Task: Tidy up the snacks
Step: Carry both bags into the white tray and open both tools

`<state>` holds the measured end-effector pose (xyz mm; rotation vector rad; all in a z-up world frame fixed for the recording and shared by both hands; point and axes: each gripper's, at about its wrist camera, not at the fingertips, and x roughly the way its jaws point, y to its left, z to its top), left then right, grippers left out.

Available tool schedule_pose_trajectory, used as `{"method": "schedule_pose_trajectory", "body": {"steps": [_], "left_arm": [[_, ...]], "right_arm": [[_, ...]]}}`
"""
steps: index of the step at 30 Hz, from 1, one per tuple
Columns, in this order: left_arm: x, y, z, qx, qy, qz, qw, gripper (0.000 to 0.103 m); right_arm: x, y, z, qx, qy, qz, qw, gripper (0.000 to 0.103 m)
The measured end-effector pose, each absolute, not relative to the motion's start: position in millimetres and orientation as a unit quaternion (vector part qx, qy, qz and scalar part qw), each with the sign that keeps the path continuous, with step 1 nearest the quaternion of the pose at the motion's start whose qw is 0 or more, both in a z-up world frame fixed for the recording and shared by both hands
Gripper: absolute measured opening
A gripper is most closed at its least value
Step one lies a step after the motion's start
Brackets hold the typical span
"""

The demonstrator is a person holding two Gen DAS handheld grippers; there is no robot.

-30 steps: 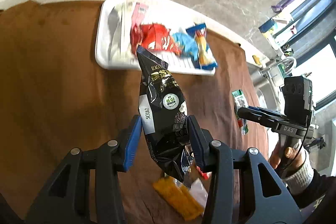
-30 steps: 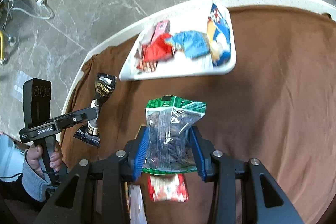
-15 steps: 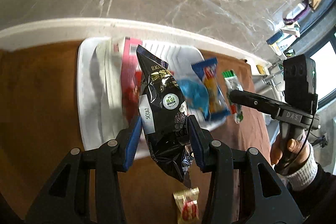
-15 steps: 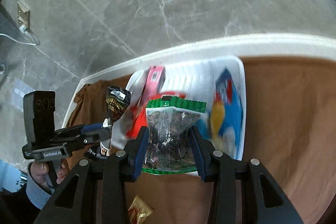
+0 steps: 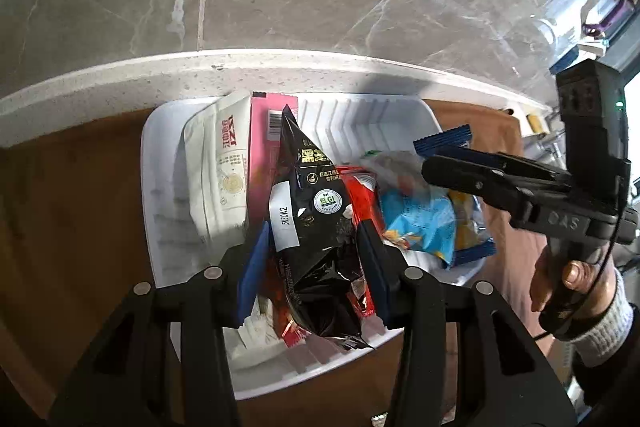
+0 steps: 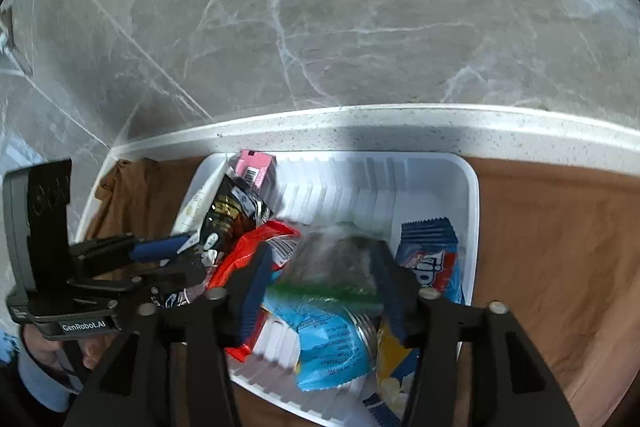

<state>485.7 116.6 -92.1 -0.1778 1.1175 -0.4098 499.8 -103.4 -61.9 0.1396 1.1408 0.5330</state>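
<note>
From the left wrist we see our left gripper (image 5: 312, 259) pinching a black snack pouch (image 5: 316, 227) above the white tray (image 5: 160, 187), and from the right wrist our right gripper's (image 6: 320, 287) fingers spread around a blurred green-topped bag (image 6: 336, 267) over that tray (image 6: 468, 227).

Both grippers are matte black with blue finger pads and silver screws at the joints; the left gripper (image 5: 312, 259) reads "GenRobot.AI" in white, the right gripper (image 6: 320, 279) "DAS", its camera block showing a green light, a thin black cable beside a grey knit cuff (image 5: 604, 323)
</note>
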Motion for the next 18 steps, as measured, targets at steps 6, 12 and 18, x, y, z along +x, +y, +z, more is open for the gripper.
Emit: {"method": "schedule_pose_trajectory", "body": {"steps": [6, 12, 18], "left_arm": [[481.2, 107.8, -85.1, -0.061, 0.507, -0.178, 0.841, 0.043], [468.9, 111.3, -59.1, -0.059, 0.470, -0.172, 0.864, 0.043], [444.4, 110.8, -34.5, -0.066, 0.448, -0.181, 0.873, 0.044]], "right_arm": [[492.2, -105.9, -47.7, 0.054, 0.505, 0.248, 0.825, 0.065], [473.8, -106.1, -28.9, 0.051, 0.483, 0.260, 0.835, 0.066], [434.5, -104.8, -12.6, 0.044, 0.474, 0.280, 0.833, 0.070]]}}
